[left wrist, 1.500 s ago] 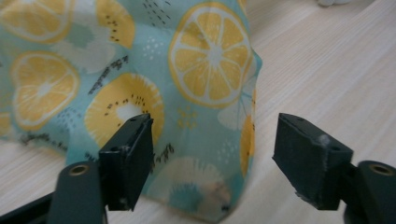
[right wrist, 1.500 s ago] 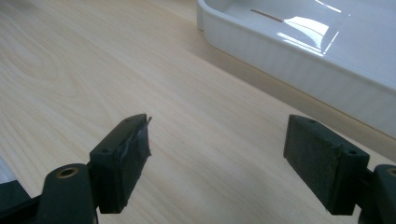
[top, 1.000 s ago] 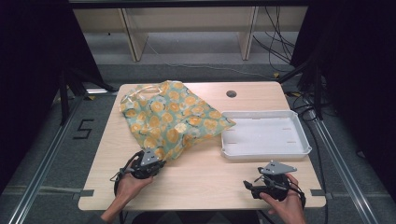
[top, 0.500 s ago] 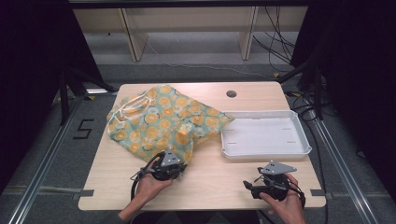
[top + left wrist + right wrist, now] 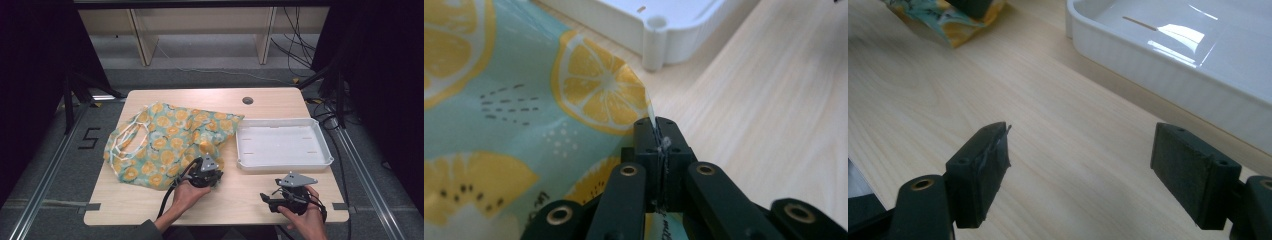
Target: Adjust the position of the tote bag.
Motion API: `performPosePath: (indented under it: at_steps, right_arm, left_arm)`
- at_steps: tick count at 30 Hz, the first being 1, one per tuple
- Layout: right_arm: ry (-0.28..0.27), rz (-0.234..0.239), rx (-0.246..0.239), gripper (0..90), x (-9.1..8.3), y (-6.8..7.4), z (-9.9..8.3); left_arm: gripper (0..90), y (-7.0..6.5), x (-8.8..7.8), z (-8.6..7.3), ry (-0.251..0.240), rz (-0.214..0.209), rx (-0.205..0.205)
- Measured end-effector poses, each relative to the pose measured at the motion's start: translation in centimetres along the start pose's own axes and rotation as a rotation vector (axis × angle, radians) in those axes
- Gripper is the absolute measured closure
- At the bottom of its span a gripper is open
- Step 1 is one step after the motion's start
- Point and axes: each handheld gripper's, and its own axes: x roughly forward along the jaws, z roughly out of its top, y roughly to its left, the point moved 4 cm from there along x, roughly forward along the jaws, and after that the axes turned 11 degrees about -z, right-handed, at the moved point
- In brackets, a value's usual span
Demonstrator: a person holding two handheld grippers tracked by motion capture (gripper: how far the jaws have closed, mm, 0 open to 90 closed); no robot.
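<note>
High view: the left tool (image 5: 209, 172) grips the near right corner of the bag (image 5: 165, 145), a fruit-print cloth bag with white handles. Against the earlier frames the left hand has travelled rightward along the near side of the table (image 5: 240, 205), and the corner has gone with it. The bag, formerly bunched toward the table's middle, now lies drawn out, its handle end at the left edge and its right corner just beside the tray (image 5: 282, 145). Judgement: the bag is being pulled flat, and the spreading is well begun but creases remain across its middle. The right tool (image 5: 272, 199) rests at the near right, well apart from the bag, in the same place as before.

Left gripper view: the jaws are pressed together on a thin edge of bag (image 5: 524, 100), lemon print just ahead of them. The tray (image 5: 659, 30) corner stands close beyond. Judgement: further travel rightward would run the cloth against the tray wall.

Right gripper view: the right tool (image 5: 1080, 172) stands wide apart with nothing between its jaws, bare table (image 5: 1048, 125) below. The tray (image 5: 1168, 55) lies ahead at right, a bag (image 5: 943, 15) corner at upper left. Nothing obstructs a reach toward the cloth.
</note>
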Motion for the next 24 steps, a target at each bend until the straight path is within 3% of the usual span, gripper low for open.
performPosePath:
  at_steps: [3, 5, 9, 12, 15, 16, 20, 21, 22, 24]
  right_arm:
    - [-0.010, -0.006, -0.001, 24.2, 0.1, -0.1, 0.2]
    - [-0.013, -0.002, 0.004, 24.2, 0.3, -0.1, 0.3]
    - [-0.017, 0.023, 0.002, 24.1, 0.5, 0.3, 0.8]
    - [-0.015, 0.058, 0.017, 23.8, 1.0, 1.2, 1.4]
    - [-0.018, 0.106, -0.023, 23.2, 1.9, 2.7, 2.4]
    - [-0.030, 0.111, -0.037, 22.7, 2.3, 3.3, 2.8]
    - [-0.017, 0.177, -0.076, 22.7, 4.2, 5.8, 4.6]
    - [-0.007, 0.185, -0.086, 22.6, 4.9, 6.6, 5.1]
    - [-0.007, 0.194, -0.095, 22.6, 5.3, 7.0, 5.5]
    - [0.022, 0.190, -0.104, 22.3, 6.4, 7.9, 6.0]
  left_arm:
    - [88.0, -0.1, 1.0, 0.7, -0.010, -0.005, -0.029]
    - [83.0, -0.3, 0.9, 1.1, -0.024, -0.027, -0.044]
    - [61.2, -0.6, -1.6, 1.3, -0.051, -0.050, -0.040]
    - [47.6, -1.0, -4.9, 0.8, -0.086, -0.070, -0.047]
    - [41.5, -0.1, -8.8, -0.5, -0.088, 0.008, -0.006]
    - [40.2, 0.5, -10.2, -1.2, -0.081, 0.048, -0.013]
    - [34.8, 4.2, -14.5, -4.2, -0.073, 0.200, -0.093]
    - [33.6, 4.8, -15.2, -4.8, -0.063, 0.221, -0.117]
    - [33.1, 5.5, -16.0, -5.7, -0.091, 0.227, -0.177]
    - [32.4, 6.3, -17.0, -6.8, -0.085, 0.235, -0.207]
